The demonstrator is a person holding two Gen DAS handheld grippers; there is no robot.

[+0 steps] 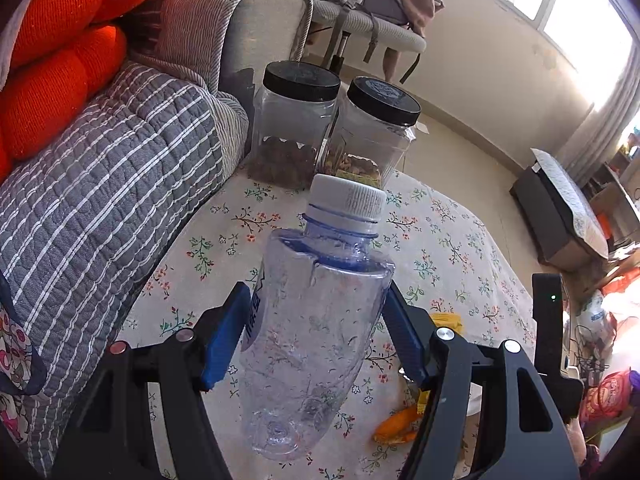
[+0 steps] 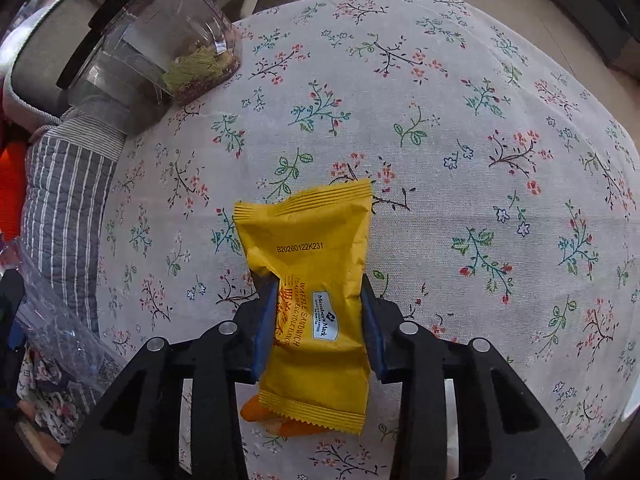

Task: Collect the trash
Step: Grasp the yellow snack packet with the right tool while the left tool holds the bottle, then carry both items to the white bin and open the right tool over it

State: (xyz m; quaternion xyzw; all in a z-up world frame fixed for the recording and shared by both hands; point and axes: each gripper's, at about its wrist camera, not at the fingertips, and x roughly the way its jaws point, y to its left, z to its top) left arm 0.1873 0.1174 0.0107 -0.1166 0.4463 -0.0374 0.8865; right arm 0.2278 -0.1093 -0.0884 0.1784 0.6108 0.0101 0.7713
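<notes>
My left gripper (image 1: 318, 320) is shut on an empty clear plastic bottle (image 1: 312, 332) with a white cap, held above the floral tablecloth (image 1: 452, 240). My right gripper (image 2: 318, 312) is shut on a yellow waffle sandwich wrapper (image 2: 312, 280), held just over the tablecloth (image 2: 480, 120). An orange peel (image 2: 288, 426) lies under the wrapper's near end; it also shows in the left wrist view (image 1: 396, 426) beside the right gripper. The bottle shows at the left edge of the right wrist view (image 2: 60, 332).
Two clear jars with black lids (image 1: 296, 120) (image 1: 372, 132) stand at the table's far edge; one shows in the right wrist view (image 2: 160, 40). A sofa with a grey striped cushion (image 1: 100, 184) and an orange cushion (image 1: 52, 60) borders the table's left side.
</notes>
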